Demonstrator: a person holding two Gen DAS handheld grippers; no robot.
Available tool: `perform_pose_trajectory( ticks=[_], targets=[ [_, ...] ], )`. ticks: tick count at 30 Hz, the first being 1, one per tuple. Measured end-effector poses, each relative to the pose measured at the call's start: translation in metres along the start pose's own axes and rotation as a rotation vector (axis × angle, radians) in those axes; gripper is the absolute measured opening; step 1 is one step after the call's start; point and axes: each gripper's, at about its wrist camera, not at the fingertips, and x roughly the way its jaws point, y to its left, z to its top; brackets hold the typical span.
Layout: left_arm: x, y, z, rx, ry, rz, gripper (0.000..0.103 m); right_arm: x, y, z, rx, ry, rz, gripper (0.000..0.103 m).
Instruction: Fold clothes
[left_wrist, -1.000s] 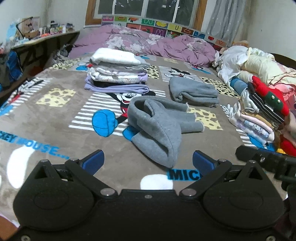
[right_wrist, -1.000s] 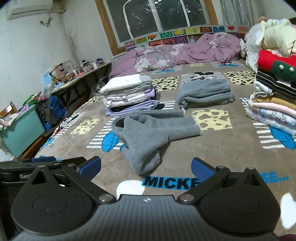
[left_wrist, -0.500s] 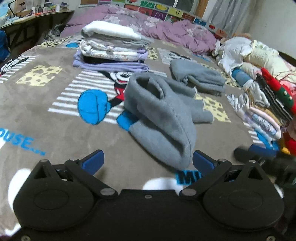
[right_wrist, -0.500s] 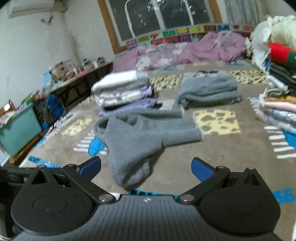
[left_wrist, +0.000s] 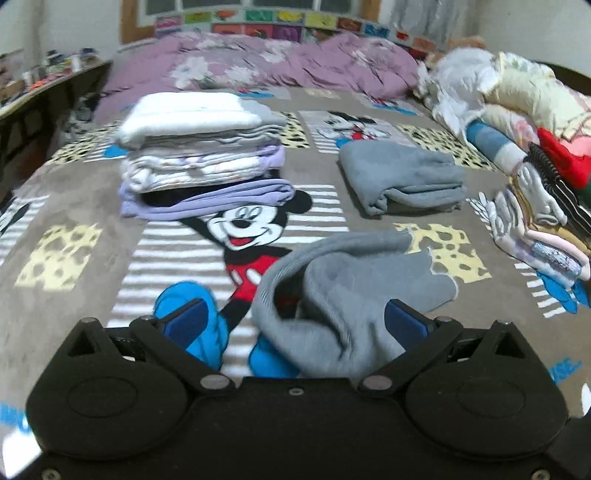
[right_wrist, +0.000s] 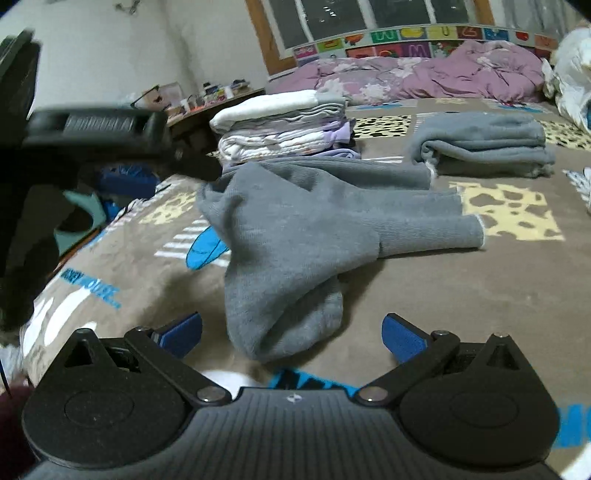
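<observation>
A crumpled grey knit garment (left_wrist: 347, 291) (right_wrist: 295, 236) lies on the brown cartoon-print blanket (left_wrist: 74, 280). My left gripper (left_wrist: 295, 325) is open, its blue pads spread wide, with the garment's near end rising between them. My right gripper (right_wrist: 291, 332) is also open, just short of the garment's rounded near end. In the right wrist view the left gripper's black body (right_wrist: 92, 129) shows at the left, above the garment's left edge. Whether either gripper touches the cloth I cannot tell.
A stack of folded white and lilac clothes (left_wrist: 199, 147) (right_wrist: 284, 125) sits behind the garment. A folded grey item (left_wrist: 402, 181) (right_wrist: 484, 144) lies to its right. A heap of mixed clothes (left_wrist: 535, 177) lines the right edge. A purple duvet (left_wrist: 266, 62) fills the back, a cluttered desk (right_wrist: 207, 99) the left.
Both grippers have moved forward and lower toward the grey garment; it now fills the space between the left gripper's pads. Both grippers stay open. The garment has not visibly moved.
</observation>
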Motion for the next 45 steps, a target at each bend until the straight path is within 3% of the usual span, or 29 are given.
perform_pose_trajectory(
  ticks=[5,9,12,18,23,25,27,29,31,33,35,39,45],
  targets=[
    [0.031,-0.02,0.024,0.141,0.072,-0.008,0.102,-0.004,-0.009,-0.016,0.006,-0.058,0.034,0.103],
    [0.061,-0.048,0.032,0.296,0.128,-0.006,0.102,0.001,-0.011,-0.02,-0.02,-0.044,0.041,0.1],
    [0.084,-0.069,0.039,0.412,0.17,-0.005,0.102,0.002,-0.006,-0.019,-0.053,-0.04,0.068,0.092],
    [0.129,-0.109,0.051,0.642,0.257,-0.004,0.102,0.001,-0.006,-0.019,-0.064,-0.023,0.095,0.092],
    [0.161,-0.125,0.052,0.769,0.388,-0.05,0.101,0.005,-0.021,-0.017,-0.005,-0.021,0.103,0.092],
    [0.17,-0.128,0.05,0.79,0.43,-0.083,0.096,0.005,-0.026,-0.016,0.018,-0.021,0.107,0.093],
    [0.178,-0.131,0.047,0.809,0.467,-0.111,0.075,0.006,-0.029,-0.016,0.035,-0.021,0.114,0.094],
    [0.181,-0.132,0.044,0.827,0.466,-0.093,0.067,0.007,-0.031,-0.017,0.044,-0.019,0.12,0.095],
    [0.175,-0.13,0.043,0.83,0.441,-0.079,0.05,0.007,-0.032,-0.018,0.049,-0.017,0.124,0.095],
    [0.164,-0.126,0.043,0.823,0.402,-0.067,0.024,0.008,-0.033,-0.018,0.053,-0.016,0.127,0.095],
    [0.152,-0.122,0.044,0.815,0.363,-0.055,0.015,0.008,-0.034,-0.017,0.061,-0.014,0.131,0.095],
    [0.126,-0.117,0.043,0.773,0.274,-0.034,0.012,0.011,-0.033,-0.018,0.065,-0.012,0.13,0.097],
    [0.063,-0.085,0.05,0.513,0.068,-0.032,0.011,0.012,-0.029,-0.022,0.045,-0.017,0.126,0.099]
  ],
)
